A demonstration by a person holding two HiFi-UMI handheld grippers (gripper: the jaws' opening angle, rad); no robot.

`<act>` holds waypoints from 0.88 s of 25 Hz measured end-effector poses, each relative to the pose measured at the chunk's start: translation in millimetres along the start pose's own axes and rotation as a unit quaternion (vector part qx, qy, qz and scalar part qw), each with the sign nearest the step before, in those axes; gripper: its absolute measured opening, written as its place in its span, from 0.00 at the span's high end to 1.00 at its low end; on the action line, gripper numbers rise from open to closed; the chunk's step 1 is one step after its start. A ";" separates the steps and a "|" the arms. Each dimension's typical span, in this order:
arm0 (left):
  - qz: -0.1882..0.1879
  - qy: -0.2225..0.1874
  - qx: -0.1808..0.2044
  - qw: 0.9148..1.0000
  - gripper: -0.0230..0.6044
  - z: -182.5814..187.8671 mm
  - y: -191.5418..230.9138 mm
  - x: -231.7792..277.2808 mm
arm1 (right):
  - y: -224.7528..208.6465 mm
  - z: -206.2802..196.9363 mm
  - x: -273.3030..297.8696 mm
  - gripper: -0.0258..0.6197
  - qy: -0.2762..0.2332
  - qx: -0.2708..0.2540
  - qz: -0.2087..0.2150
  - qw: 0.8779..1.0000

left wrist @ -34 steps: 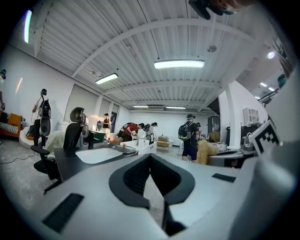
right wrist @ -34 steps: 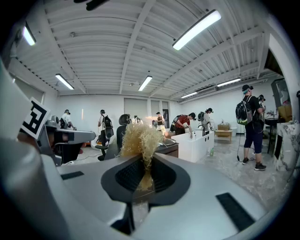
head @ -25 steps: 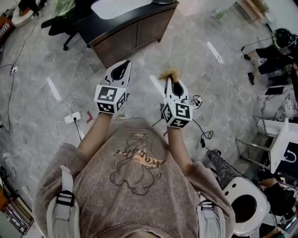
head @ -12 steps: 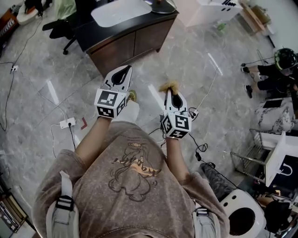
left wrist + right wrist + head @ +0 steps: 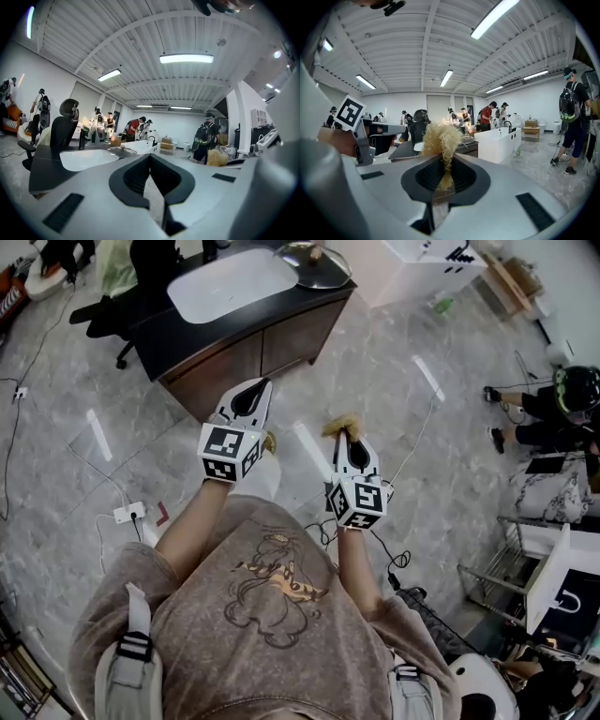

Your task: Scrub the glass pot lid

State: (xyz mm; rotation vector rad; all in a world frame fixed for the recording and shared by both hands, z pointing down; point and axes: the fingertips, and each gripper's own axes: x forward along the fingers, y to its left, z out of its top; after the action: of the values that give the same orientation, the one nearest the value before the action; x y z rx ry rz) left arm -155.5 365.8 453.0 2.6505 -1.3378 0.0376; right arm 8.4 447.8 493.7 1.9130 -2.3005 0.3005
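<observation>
2-jaw left claw (image 5: 150, 159) together, right claw (image 5: 443, 164) clamped on frizzy scrubber (image 5: 440, 136), glass lid (image 5: 314, 263)

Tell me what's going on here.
A person with a gripper in each hand stands on the floor, short of a dark counter. The right gripper is shut on a straw-coloured scrubber. The left gripper is shut with nothing in it. The glass pot lid lies on the counter beside a white sink. Neither gripper touches it, so scrubbing has not started.
</observation>
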 end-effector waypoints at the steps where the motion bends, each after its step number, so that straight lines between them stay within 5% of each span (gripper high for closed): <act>1: 0.000 0.000 0.000 1.000 0.94 1.1 5.7 10.7 | -3.4 1.4 11.7 0.90 0.001 0.000 0.001 1.000; 22: -0.012 0.044 -0.004 0.999 0.94 41.8 119.1 203.6 | -77.1 73.4 220.5 0.90 0.015 0.016 -0.009 1.000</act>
State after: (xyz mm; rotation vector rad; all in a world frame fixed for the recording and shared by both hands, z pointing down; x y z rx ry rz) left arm -131.6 127.4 449.0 2.6254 -1.2746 0.1443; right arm 45.0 206.2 478.2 1.9300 -2.2718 0.3645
